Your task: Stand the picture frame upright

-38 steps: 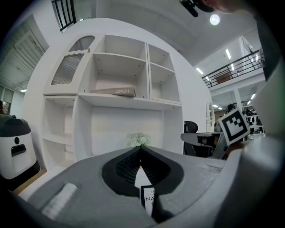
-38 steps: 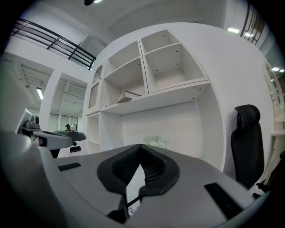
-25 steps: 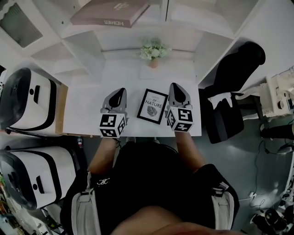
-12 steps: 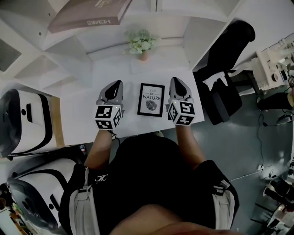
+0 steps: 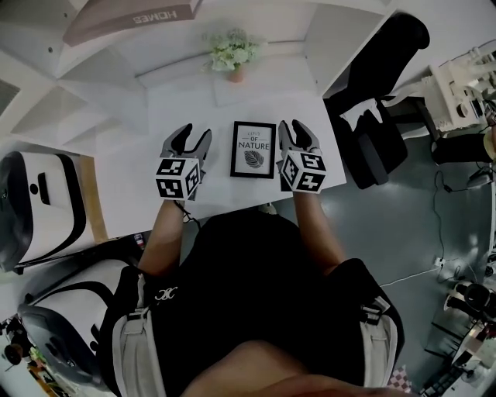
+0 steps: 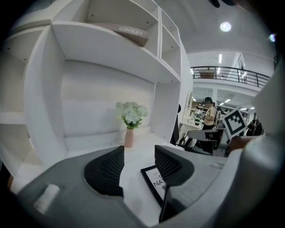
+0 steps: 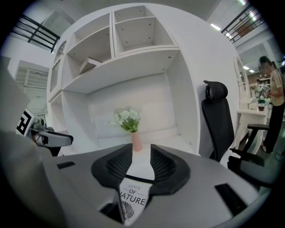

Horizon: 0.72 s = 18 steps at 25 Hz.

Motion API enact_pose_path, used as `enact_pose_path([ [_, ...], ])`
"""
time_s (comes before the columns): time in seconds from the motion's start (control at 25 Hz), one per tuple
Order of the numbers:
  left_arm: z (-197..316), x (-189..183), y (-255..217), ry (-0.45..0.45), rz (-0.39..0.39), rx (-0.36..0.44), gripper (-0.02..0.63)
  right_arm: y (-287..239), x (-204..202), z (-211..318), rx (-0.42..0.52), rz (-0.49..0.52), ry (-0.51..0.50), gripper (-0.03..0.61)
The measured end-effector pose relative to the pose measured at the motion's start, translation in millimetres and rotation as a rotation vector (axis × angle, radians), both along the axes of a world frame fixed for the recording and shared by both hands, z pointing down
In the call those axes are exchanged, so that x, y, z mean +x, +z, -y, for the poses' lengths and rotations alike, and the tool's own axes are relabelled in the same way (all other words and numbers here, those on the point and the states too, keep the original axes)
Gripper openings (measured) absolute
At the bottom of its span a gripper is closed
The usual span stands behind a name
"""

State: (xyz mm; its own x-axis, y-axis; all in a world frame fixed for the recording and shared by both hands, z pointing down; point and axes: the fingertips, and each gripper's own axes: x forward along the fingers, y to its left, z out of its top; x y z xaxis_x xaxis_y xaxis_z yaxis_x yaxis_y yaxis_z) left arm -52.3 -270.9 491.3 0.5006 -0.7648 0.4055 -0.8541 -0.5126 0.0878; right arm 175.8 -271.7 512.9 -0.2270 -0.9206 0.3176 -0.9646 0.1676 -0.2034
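The black picture frame [image 5: 253, 149] with a leaf print lies flat on the white desk [image 5: 128, 159], print side up, between my two grippers. My left gripper [image 5: 190, 138] hovers just left of it; its jaws have just been opening and stand open with nothing between them. In the left gripper view the picture frame [image 6: 156, 186] lies low to the right of the left gripper [image 6: 139, 153]. My right gripper [image 5: 293, 130] sits at the frame's right edge; its jaws have also just been opening and are empty. In the right gripper view the picture frame [image 7: 132, 199] shows below the right gripper [image 7: 141, 153].
A small vase of white flowers [image 5: 230, 50] stands at the back of the desk under white shelves. A book [image 5: 128, 17] lies on a shelf above. A black office chair [image 5: 380, 116] stands right of the desk, and white machines [image 5: 31, 194] sit to the left.
Both grippers have sunk toward the desk beside the frame, and both pairs of jaws have gone from shut to open. The frame has not moved on the desk.
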Motion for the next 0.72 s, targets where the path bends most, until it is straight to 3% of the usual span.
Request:
enact_pose_path([
  [0.4, -11, -22, 54, -0.021, -0.063, -0.176, 0.213, 78, -8, -12, -0.183, -0.031, 0.004, 0.114],
  [0.72, -25, -23, 97, 0.033, -0.086, -0.290, 0.213, 142, -12, -26, -0.340, -0.055, 0.018, 0.112],
])
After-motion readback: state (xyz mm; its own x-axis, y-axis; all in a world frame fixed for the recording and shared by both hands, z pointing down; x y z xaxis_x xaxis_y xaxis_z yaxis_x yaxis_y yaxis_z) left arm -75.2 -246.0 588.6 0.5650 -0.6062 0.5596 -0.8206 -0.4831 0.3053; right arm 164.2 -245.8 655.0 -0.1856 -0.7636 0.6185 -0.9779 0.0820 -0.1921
